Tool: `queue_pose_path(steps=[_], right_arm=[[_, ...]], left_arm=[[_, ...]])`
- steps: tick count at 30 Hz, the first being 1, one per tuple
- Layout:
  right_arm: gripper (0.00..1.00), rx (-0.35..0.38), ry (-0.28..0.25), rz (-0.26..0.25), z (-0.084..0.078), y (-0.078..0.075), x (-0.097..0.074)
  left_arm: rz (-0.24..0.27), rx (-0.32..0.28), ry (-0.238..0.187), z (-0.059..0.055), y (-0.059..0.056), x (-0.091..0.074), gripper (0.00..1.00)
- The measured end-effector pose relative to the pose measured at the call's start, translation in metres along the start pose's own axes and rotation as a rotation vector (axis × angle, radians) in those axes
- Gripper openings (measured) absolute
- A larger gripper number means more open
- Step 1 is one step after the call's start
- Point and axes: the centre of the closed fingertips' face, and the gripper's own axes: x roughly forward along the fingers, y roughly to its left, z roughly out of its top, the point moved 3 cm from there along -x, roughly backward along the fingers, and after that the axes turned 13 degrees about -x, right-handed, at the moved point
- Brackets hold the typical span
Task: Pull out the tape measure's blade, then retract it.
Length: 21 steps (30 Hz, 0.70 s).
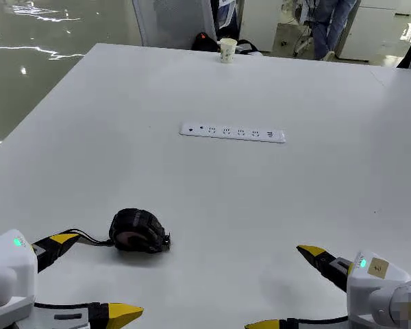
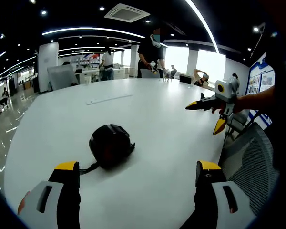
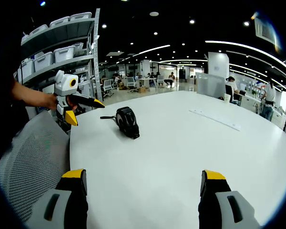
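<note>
Tape measure (image 1: 138, 231) is a black case lying on the white tabletop (image 1: 294, 192), lower left of centre in the head view. Nothing is gripping it. Its black strap (image 1: 89, 238) trails toward frame left and ends at the upper jaw of the left gripper (image 1: 89, 279); can't tell whether it touches. A small tip shows at the case edge facing frame right, too small to say more.

Left gripper: bottom left corner of the head view, jaws spread wide and holding nothing. In the left gripper view the tape measure (image 2: 110, 144) sits just ahead of the yellow jaw tips, between their lines and nearer the left one, apart from both.

Right gripper (image 1: 286, 288): bottom right of the head view, jaws also released and holding nothing, well apart from the tape measure. In the right gripper view the tape measure (image 3: 127, 122) is left of centre and further out on the tabletop, with the left gripper (image 3: 86, 112) beyond it at left, held in a hand.

The right gripper (image 2: 203, 118) also shows at the right in the left gripper view, jaws parted, above the tabletop edge.

Other items:
- White power strip (image 1: 233, 132), centre of the head view, well beyond the tape measure.
- Paper cup (image 1: 227, 49) at the far tabletop edge, top centre.
- Mesh chair back (image 3: 28, 148), lower left of the right gripper view.
- Shelf with bins (image 3: 57, 52), upper left of the right gripper view.
</note>
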Motion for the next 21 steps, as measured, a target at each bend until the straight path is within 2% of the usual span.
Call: queue_pose_path(steps=[6,10,14,21], right_arm=[[0.99,0.003,-0.002,-0.004,0.0014,0.001,-0.0016],[0.99,0.007,-0.005,-0.009,0.0015,0.0019,-0.0036],[0.99,0.009,-0.004,-0.015,0.0012,0.0025,-0.0059],[0.99,0.013,-0.005,-0.025,0.0004,0.0011,-0.0095]], left_arm=[[0.003,-0.011,-0.004,0.0003,0.0022,-0.002,0.99],[0.015,-0.018,-0.021,0.003,0.0049,-0.0042,0.99],[0.02,-0.013,-0.017,0.0025,0.0056,-0.0061,0.99],[0.007,-0.026,-0.022,0.0023,0.0044,-0.0081,0.99]])
